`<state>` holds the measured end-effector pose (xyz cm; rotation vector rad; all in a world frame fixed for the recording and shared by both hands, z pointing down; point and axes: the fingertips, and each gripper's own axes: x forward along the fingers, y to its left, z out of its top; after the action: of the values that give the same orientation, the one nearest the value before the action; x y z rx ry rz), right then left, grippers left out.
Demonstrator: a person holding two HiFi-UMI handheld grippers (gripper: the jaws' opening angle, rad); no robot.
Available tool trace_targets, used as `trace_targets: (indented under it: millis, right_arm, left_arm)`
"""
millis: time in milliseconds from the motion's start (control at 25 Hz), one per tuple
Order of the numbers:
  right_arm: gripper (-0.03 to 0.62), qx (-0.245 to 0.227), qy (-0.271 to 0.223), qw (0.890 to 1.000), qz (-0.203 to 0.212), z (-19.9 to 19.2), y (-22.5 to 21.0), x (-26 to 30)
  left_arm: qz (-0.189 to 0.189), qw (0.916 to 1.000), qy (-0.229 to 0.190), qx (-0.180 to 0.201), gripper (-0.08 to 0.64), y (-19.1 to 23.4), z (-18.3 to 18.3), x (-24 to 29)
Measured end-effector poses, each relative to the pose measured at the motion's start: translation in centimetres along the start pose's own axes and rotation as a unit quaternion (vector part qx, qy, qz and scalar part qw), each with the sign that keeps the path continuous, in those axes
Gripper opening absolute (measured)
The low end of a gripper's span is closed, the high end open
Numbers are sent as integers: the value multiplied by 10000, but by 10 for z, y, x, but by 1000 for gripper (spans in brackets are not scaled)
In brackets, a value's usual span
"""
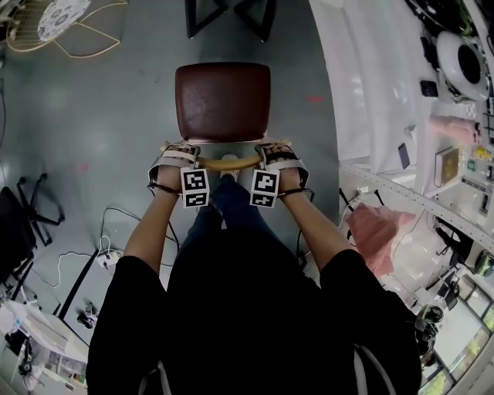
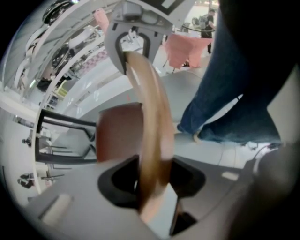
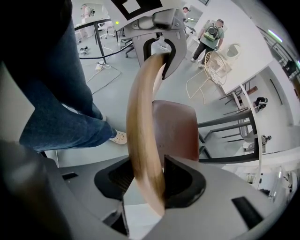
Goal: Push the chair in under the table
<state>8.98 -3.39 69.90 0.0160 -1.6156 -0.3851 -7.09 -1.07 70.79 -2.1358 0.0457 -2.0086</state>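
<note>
A chair with a brown seat (image 1: 223, 102) stands on the grey floor just in front of me. Its curved wooden back rail (image 1: 230, 163) runs between my two hands. My left gripper (image 1: 179, 154) is shut on the rail's left end and points down. My right gripper (image 1: 276, 154) is shut on the right end. The left gripper view has the rail (image 2: 150, 117) running up from between the jaws of the left gripper (image 2: 152, 180). In the right gripper view the rail (image 3: 140, 108) sits pinched in the right gripper (image 3: 145, 180). Black table legs (image 1: 228, 15) stand beyond the seat.
A white counter (image 1: 370, 77) with cluttered shelves runs along the right. A pink chair (image 1: 378, 231) sits beside it. A wire chair (image 1: 62, 23) is at the far left, and a black office chair (image 1: 19, 231) and cables (image 1: 108, 254) at the near left. My legs (image 1: 231, 200) are behind the chair.
</note>
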Motion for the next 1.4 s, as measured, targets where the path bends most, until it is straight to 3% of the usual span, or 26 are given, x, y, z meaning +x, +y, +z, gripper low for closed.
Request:
trace_targets:
  millis: [920, 1400]
  right_arm:
    - [192, -3, 79, 10000, -48, -14, -120, 31]
    - [192, 122, 195, 9997, -12, -21, -187, 48]
  left_arm:
    - [198, 9998, -43, -9, 173, 120, -31, 19]
    - [78, 9998, -119, 100, 179, 189, -51, 31]
